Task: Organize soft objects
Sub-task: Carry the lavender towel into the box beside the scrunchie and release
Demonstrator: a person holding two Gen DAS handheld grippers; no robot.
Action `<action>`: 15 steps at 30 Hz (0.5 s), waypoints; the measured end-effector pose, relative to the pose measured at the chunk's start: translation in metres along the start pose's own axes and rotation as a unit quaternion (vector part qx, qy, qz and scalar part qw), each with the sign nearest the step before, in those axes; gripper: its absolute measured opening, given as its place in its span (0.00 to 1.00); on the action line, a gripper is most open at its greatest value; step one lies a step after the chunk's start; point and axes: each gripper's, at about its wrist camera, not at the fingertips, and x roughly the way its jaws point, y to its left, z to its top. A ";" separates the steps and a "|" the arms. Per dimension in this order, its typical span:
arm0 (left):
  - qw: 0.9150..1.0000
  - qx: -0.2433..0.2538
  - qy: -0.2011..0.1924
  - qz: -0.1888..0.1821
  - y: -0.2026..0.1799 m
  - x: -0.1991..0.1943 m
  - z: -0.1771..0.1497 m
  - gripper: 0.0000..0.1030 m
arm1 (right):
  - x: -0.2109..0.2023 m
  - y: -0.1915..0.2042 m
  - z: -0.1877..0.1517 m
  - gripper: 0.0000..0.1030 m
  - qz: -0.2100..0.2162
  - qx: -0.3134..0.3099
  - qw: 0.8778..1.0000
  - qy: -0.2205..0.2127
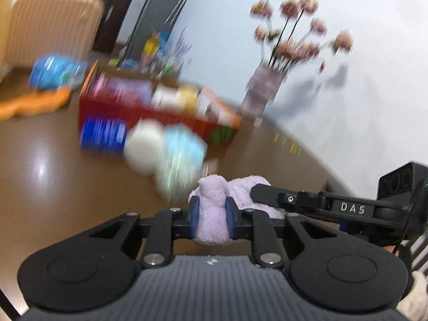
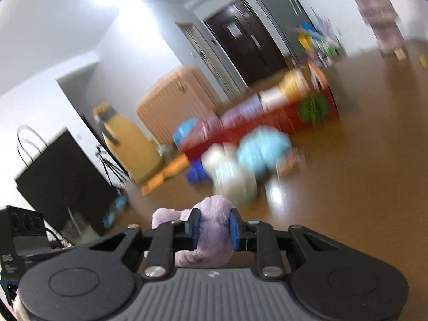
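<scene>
Both grippers hold one lilac plush cloth. My left gripper (image 1: 212, 214) is shut on a fold of the lilac cloth (image 1: 214, 195), lifted above the brown floor. My right gripper (image 2: 214, 226) is shut on another part of the same cloth (image 2: 214, 214); its black finger (image 1: 270, 194) reaches in from the right in the left wrist view. On the floor ahead lie a white soft item (image 1: 144, 144) and a pale blue soft item (image 1: 184, 147), both blurred. Behind them stands a red box (image 1: 165, 117) with several items inside.
A peach suitcase (image 1: 53, 26) stands at the back left. An orange mat (image 1: 34, 104) and a blue pack (image 1: 53, 71) lie near it. A vase of pink flowers (image 1: 263, 85) stands by the white wall. A black bag (image 2: 58, 182) and a yellow bag (image 2: 128, 144) stand at left.
</scene>
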 end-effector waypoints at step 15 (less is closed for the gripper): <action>0.991 0.047 0.096 0.082 0.078 0.200 0.158 0.26 | 0.218 -0.059 0.184 0.21 -0.107 -0.031 0.990 0.089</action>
